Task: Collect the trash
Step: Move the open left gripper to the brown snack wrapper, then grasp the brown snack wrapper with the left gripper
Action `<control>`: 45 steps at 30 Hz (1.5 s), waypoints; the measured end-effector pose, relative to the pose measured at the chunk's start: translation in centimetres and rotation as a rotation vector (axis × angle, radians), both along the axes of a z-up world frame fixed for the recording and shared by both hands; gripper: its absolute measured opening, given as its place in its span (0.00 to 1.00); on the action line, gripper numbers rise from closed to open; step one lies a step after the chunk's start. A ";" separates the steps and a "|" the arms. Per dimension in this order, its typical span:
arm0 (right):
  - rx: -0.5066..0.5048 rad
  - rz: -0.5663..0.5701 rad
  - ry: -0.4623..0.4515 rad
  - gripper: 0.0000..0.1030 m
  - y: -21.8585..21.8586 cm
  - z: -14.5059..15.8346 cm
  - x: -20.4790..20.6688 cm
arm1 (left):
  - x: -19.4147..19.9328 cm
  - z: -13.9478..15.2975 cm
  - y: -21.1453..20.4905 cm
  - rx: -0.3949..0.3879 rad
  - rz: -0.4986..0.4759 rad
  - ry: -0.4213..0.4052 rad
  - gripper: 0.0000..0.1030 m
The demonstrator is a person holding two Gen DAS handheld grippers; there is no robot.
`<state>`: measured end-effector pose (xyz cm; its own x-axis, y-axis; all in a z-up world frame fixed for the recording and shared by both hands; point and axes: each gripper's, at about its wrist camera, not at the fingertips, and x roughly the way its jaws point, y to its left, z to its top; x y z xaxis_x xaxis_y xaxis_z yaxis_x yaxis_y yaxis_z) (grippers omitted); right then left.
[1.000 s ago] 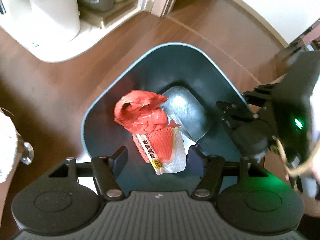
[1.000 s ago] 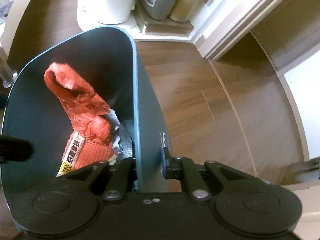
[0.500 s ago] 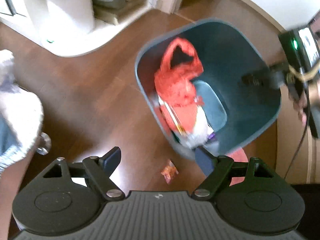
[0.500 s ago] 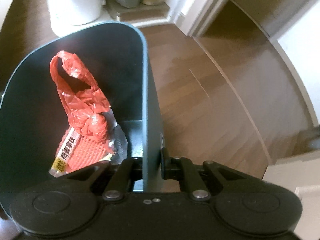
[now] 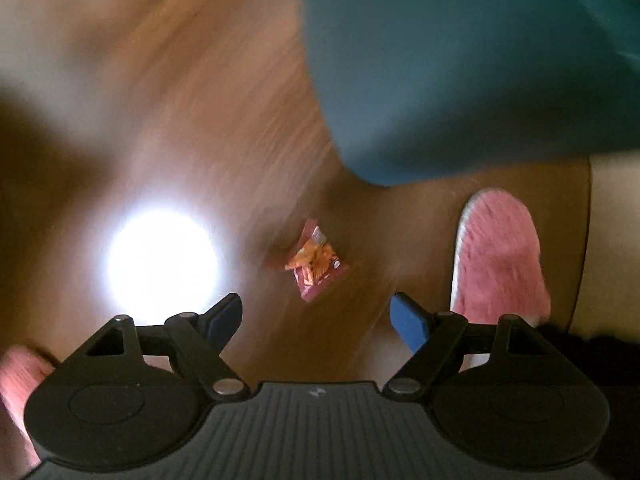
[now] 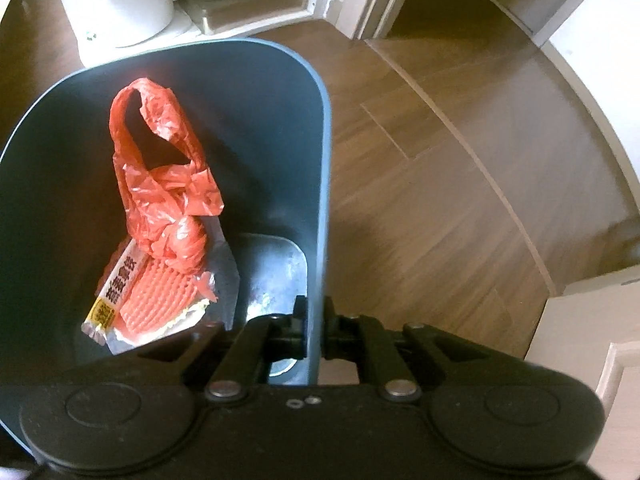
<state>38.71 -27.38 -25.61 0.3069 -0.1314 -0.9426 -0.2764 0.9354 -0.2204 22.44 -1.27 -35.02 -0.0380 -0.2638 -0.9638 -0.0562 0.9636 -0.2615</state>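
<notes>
Fig.: L gripper [image 5: 316,314], jaws spread wide & empty, hangs over a small orange-red snack wrapper [image 5: 316,262] lying flat on the wood floor [image 5: 224,128], just beside the dark teal bin [image 6: 322,184], whose rim wall the R gripper [image 6: 314,326] clamps between narrowed jaws. Wrapper is prob. v. light, thin, crinkly & slick, so likely best pinched at a raised corner or edge, fingers straddling it & pressed to the floor. L view is heavily motion-blurred w/ strong glare: wrapper print unreadable, bin cut off at top, pink slipper [image 5: 500,256] part-hidden behind the finger; red bag [image 6: 160,168] & packet [image 6: 156,292] inside the bin show only in R view.
</notes>
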 end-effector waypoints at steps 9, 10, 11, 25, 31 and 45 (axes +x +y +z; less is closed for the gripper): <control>0.050 -0.042 0.048 0.21 -0.9 -0.2 -0.5 | 1.7 -7.4 -1.0 0.029 0.241 0.172 0.79; 0.057 -0.040 0.052 0.24 -0.9 -0.1 -0.5 | 1.8 -7.9 -1.2 0.033 0.254 0.181 0.79; 0.061 -0.041 0.052 0.33 -0.9 -0.1 -0.5 | 1.9 -8.3 -1.3 0.039 0.269 0.187 0.78; 0.099 -0.134 0.069 0.44 -1.7 -0.2 0.4 | 3.4 -12.8 -1.9 0.086 0.358 0.267 0.78; 0.096 -0.144 0.070 0.44 -1.4 -0.4 0.6 | 4.1 -13.2 -2.1 0.110 0.340 0.291 0.52; 0.007 -0.073 -0.027 0.06 0.3 0.7 0.3 | 4.7 -7.0 4.4 0.118 0.357 0.196 0.39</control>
<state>39.05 -27.08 -24.92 0.3217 -0.1480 -0.9352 -0.2011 0.9545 -0.2203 27.18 3.09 -41.99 -0.1497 -0.1818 -0.9719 -0.4299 0.8972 -0.1016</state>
